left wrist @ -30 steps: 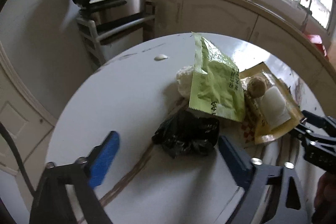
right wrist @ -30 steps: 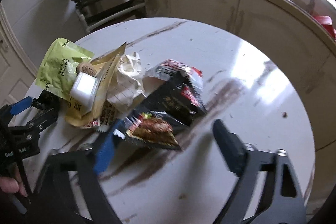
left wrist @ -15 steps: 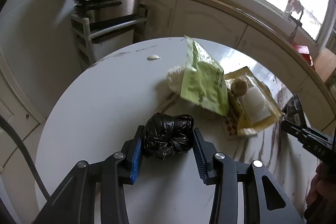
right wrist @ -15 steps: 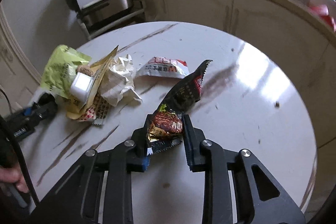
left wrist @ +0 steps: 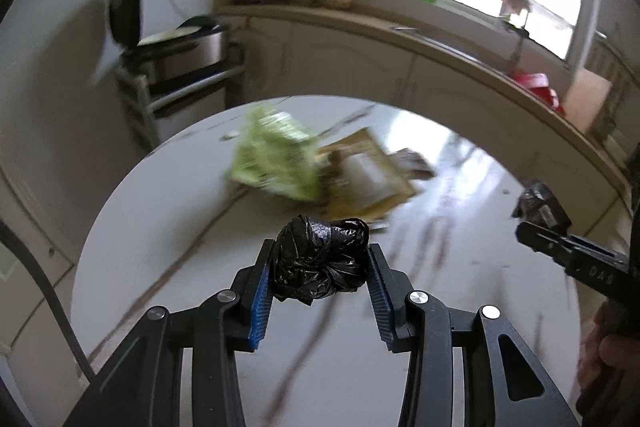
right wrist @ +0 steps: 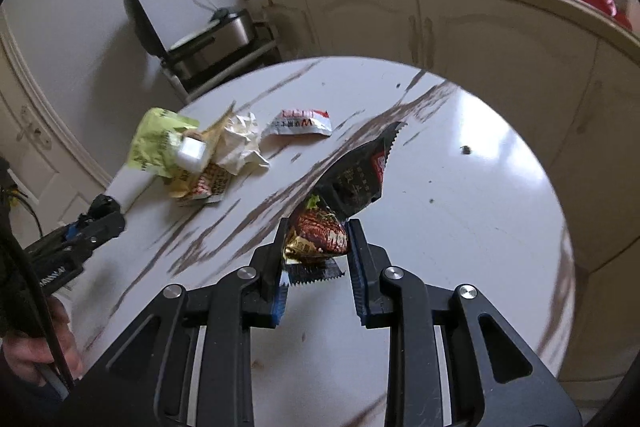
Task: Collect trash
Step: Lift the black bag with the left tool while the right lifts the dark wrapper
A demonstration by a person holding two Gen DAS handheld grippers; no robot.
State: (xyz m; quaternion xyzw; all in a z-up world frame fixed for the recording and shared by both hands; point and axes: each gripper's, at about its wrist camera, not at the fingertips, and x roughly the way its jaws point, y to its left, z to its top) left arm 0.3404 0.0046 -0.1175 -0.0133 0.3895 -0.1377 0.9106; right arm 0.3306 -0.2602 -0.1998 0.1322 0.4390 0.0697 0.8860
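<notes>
The left gripper is clamped on a black bag wad, the right gripper on a dark wrapper, both clear of the table. Carry-off is in hand; next they need a bin, none visible, then the pile

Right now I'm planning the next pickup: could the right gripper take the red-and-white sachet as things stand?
Probably not yet: the right gripper is shut on the dark snack wrapper. The red-and-white sachet itself lies uncovered on the table.
</notes>
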